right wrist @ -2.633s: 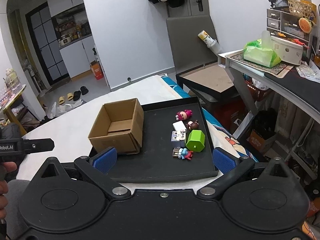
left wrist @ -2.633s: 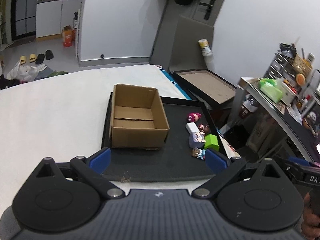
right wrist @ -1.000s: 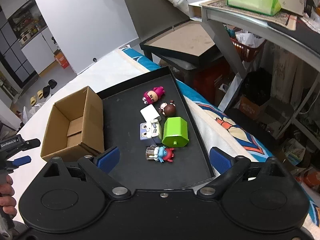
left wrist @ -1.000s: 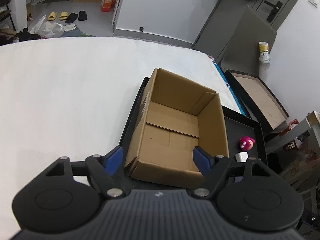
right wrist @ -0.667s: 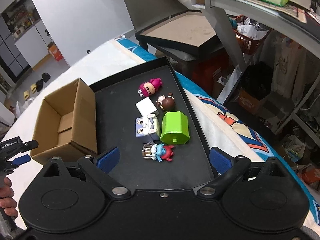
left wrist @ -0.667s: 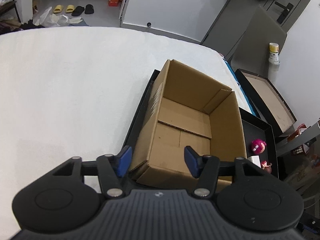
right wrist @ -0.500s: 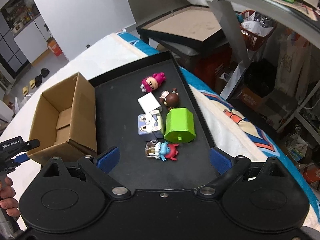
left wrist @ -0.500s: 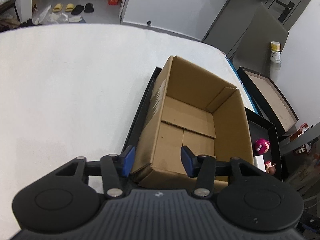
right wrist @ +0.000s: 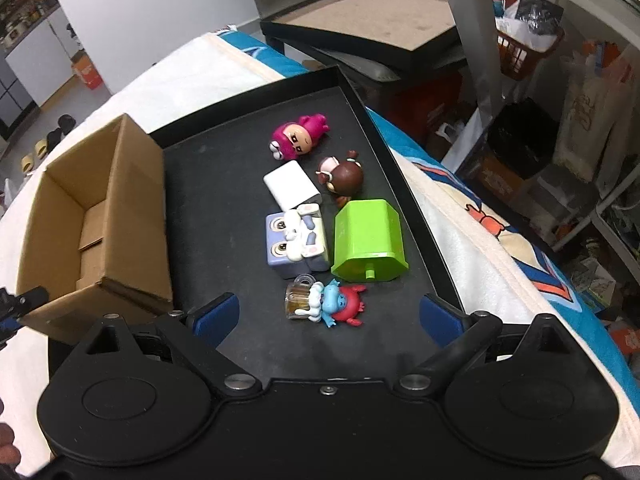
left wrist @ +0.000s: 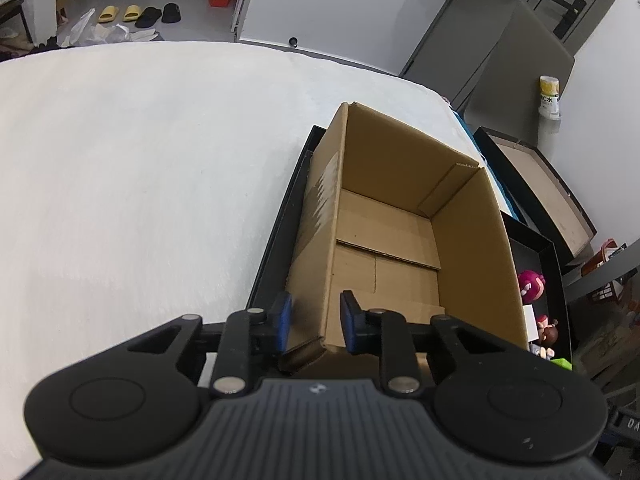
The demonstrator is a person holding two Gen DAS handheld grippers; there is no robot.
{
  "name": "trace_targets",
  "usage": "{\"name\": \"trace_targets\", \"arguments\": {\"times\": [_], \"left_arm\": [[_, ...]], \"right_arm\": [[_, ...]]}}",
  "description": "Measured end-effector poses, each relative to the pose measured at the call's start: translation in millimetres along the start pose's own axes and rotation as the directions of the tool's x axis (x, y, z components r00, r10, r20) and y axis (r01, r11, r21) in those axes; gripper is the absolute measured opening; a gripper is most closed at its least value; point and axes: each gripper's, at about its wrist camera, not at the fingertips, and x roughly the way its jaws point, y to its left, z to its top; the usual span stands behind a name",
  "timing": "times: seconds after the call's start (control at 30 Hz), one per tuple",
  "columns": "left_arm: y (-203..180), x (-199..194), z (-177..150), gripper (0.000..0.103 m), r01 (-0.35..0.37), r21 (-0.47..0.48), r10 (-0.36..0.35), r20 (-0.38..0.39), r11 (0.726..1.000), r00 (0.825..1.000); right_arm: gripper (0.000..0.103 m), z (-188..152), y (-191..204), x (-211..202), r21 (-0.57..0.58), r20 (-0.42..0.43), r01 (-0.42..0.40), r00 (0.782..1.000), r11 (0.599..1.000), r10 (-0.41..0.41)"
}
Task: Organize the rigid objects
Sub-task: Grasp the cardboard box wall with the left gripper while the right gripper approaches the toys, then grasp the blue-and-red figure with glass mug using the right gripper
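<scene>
An open, empty cardboard box stands at the left end of a black tray. My left gripper straddles the box's near left wall, and its jaws are closing, one pad outside and one inside, pressing the cardboard. In the right wrist view the box sits left of the toys: a pink figure, a brown figure, a white block, a lilac block, a green house-shaped piece and a blue-and-red figure. My right gripper hangs open above that last figure, holding nothing.
The tray lies on a white-covered bed. A second black tray with a brown base stands beyond the bed. A metal shelf leg and floor clutter fill the right side. The left gripper's tip shows by the box.
My left gripper came down over the box's near left corner and narrowed from wide open onto the wall. My right gripper sank toward the toys, still open.
</scene>
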Motion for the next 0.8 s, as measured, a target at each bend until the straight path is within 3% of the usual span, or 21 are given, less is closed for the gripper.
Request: {"name": "trace_targets", "arguments": {"times": [0.2, 0.8], "left_arm": [[8, 5, -1, 0.018, 0.015, -0.014, -0.015, 0.003, 1.000, 1.000], [1, -3, -13, 0.018, 0.063, 0.066, -0.062, -0.015, 0.996, 0.998]], "right_arm": [[0.097, 5, 2, 14, 0.005, -0.029, 0.015, 0.999, 1.000, -0.015], [0.096, 10, 13, 68, -0.039, -0.150, 0.078, 0.985, 0.996, -0.083]]}}
